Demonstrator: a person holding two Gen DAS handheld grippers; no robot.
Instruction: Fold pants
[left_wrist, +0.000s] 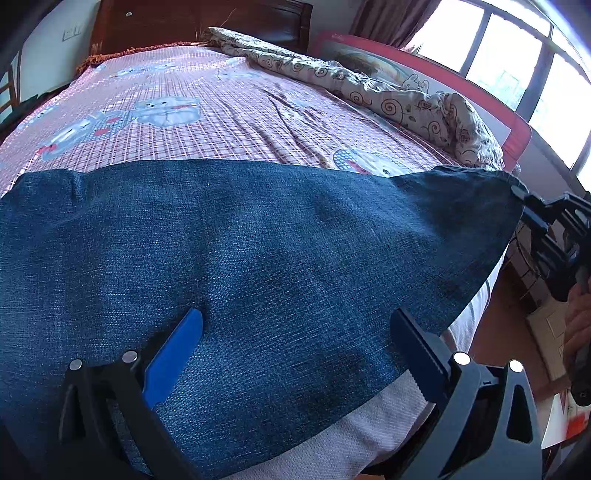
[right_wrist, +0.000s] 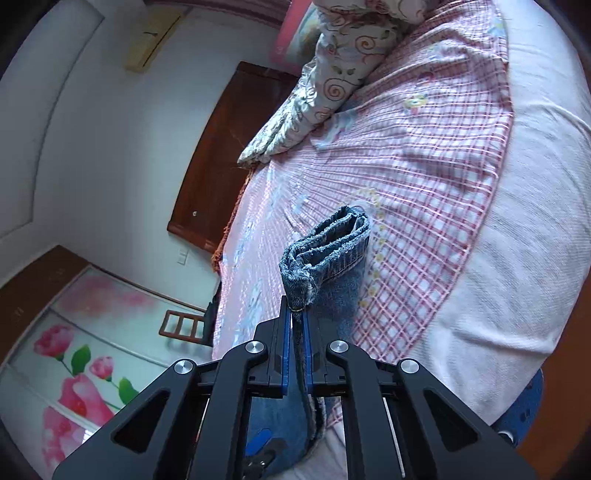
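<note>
Over the bed (left_wrist: 221, 110), jeans (left_wrist: 258, 240) between clamped right gripper (right_wrist: 297, 317) and spread left gripper (left_wrist: 295, 332)

Dark blue denim pants (left_wrist: 258, 251) on pink-and-white checked sheet (left_wrist: 221, 122) with pale blue bears; cream quilt (left_wrist: 406, 96) with red swirls.

My left gripper (left_wrist: 295, 332): black frame, round silver pins, one blue pad, one ridged dark pad. My right gripper (right_wrist: 296, 321): black triangular cut-out arms, blue pads.
</note>
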